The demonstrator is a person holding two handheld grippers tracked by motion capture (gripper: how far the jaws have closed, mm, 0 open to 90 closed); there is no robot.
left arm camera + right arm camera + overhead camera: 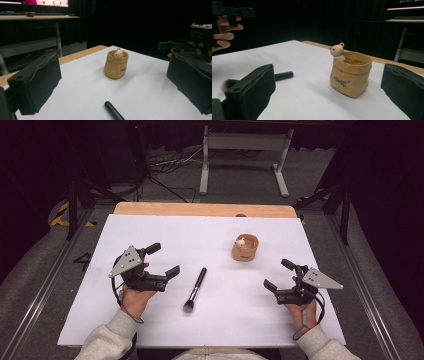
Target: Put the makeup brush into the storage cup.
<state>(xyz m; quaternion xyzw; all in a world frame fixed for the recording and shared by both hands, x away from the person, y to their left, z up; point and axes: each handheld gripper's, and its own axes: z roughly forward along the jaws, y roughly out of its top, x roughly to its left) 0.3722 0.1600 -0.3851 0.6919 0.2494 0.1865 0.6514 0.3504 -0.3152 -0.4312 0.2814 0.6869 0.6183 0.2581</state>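
Lying flat on the white bench [150, 320], the brush [195, 290] sits between the two tools, just beside the left tool [163, 261] and well apart from the right tool [278, 275]. Both tools rest with jaws apart, holding nothing. Beyond the brush stands the pot [245, 248], upright, nearer the right tool.

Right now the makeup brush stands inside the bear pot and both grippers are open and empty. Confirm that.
Not quite. The makeup brush lies flat on the white table, apart from the bear pot, as the high view shows. Both the left gripper and right gripper are open and empty.
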